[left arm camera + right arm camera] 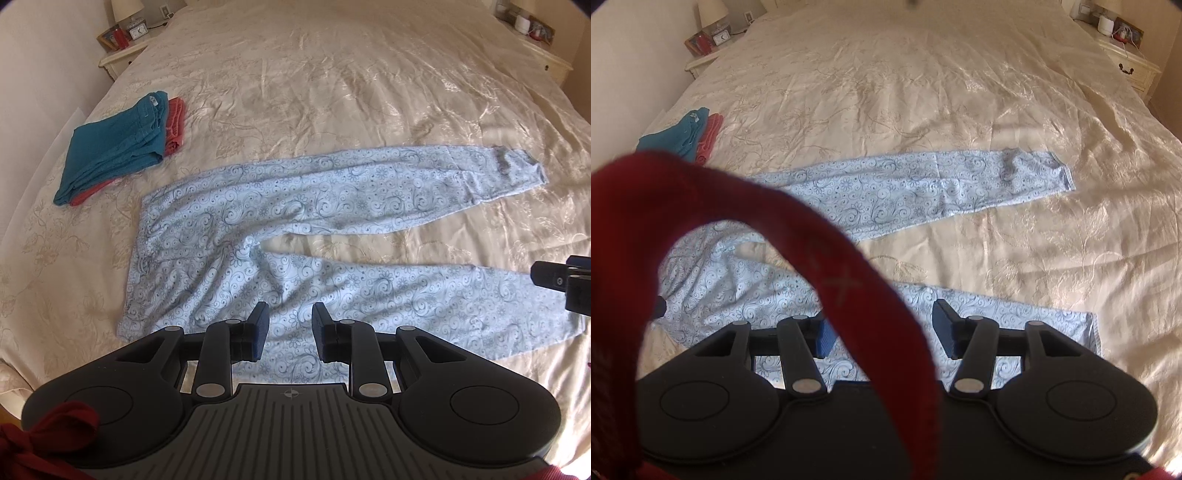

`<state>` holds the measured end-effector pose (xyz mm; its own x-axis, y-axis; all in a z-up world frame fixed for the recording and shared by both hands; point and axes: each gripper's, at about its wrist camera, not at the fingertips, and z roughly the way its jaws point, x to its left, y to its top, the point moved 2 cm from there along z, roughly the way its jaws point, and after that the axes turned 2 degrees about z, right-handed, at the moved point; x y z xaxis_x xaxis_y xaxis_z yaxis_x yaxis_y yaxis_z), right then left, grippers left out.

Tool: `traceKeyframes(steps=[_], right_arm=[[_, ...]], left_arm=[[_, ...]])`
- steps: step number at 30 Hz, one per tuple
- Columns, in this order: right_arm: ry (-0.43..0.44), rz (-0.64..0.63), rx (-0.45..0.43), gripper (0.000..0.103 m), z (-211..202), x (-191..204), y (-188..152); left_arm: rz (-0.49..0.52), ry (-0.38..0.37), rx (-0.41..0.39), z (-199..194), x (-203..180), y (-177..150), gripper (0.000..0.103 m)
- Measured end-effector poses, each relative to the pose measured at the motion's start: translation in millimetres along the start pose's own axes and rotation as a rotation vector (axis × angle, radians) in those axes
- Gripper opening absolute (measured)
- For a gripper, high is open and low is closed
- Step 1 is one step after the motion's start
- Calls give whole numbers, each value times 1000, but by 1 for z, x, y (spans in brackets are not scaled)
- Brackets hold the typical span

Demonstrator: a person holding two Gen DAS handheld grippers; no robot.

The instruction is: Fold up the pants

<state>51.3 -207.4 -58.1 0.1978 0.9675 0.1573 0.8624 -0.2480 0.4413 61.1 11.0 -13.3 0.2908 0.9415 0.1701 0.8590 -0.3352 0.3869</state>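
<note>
We see the pale blue patterned pants (pixel 295 229) spread flat on the cream bedspread (pixel 332 92), waistband to the left and both legs running right, splayed apart with bedspread showing between them; the near leg lies just beyond both grippers. Our left gripper (pixel 289 328) hovers over the near thigh with its jaws parted and nothing between them; our right gripper (pixel 882 334) hangs above the near leg close to its cuff, jaws likewise spread and empty, though a blurred red strap (pixel 798 229) crosses that view and hides part of it. At the far left sit folded teal pants (pixel 114 147) stacked on a folded red garment (pixel 175 125); nightstands (pixel 122 55) flank the bed's far corners.
</note>
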Motion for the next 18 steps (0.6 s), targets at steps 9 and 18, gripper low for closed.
traceKeyframes(steps=[9, 18], right_arm=[[1, 20, -33, 59, 35, -24, 61], [-7, 259, -26, 59, 121, -59, 115]], left_arm=[[-26, 15, -39, 32, 11, 60, 25], [-42, 41, -24, 96, 18, 110, 25]])
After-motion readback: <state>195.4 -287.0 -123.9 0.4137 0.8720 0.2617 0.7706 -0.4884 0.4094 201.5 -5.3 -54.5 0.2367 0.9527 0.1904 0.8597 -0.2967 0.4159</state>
